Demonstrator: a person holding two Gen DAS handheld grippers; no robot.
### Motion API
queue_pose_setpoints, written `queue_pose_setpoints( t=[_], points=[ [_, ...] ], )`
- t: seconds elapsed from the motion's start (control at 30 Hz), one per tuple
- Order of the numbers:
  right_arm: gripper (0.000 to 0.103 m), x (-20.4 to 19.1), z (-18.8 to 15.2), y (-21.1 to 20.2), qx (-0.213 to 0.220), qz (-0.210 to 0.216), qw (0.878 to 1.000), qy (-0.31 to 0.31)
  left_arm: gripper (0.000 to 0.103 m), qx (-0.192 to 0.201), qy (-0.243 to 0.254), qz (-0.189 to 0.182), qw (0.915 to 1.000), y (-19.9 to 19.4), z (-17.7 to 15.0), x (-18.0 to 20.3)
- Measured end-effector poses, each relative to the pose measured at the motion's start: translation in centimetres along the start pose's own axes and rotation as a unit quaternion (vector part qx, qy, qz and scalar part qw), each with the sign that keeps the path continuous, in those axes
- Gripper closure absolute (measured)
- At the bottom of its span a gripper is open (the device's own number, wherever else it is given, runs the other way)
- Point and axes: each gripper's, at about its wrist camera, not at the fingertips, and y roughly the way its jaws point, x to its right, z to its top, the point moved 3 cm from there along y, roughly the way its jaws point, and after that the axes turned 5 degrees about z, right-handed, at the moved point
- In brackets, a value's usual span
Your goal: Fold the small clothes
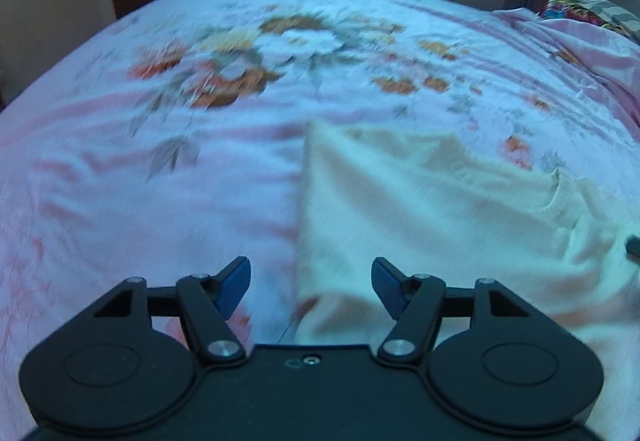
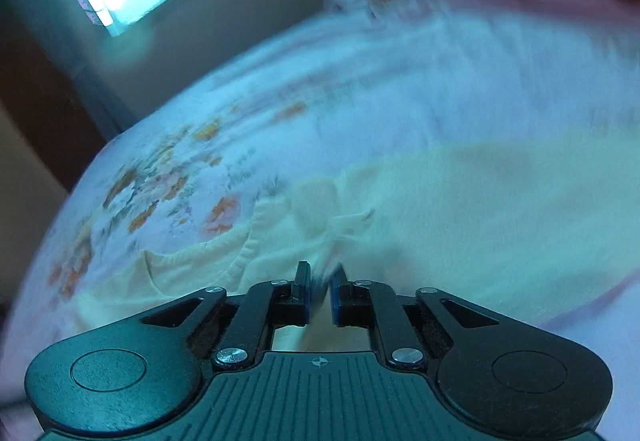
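Cream-coloured garment (image 1: 420, 209) lies spread on a bed covered by a pink floral sheet (image 1: 180, 169), its straight edge running down the middle of the left wrist view. Left gripper (image 1: 311, 287) hovers over that edge with blue pads wide apart and nothing between them. Right gripper (image 2: 320, 291) is clamped on a bunched fold of the same cloth.
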Motion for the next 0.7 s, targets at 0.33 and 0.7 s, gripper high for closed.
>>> queue_pose_setpoints(
  t=[0.33, 0.7],
  points=[
    [0.094, 2.4, -0.7, 0.6, -0.039, -0.012, 0.999, 0.002, 0.027, -0.013, 0.055, 0.055, 0.9969, 5.8, 1.6, 3.6],
    [0.094, -0.3, 0.6, -1.9, 0.023, -0.021, 0.997, -0.064, 0.035, -0.027, -0.042, 0.066, 0.9966, 5.7, 1.7, -1.3]
  ],
)
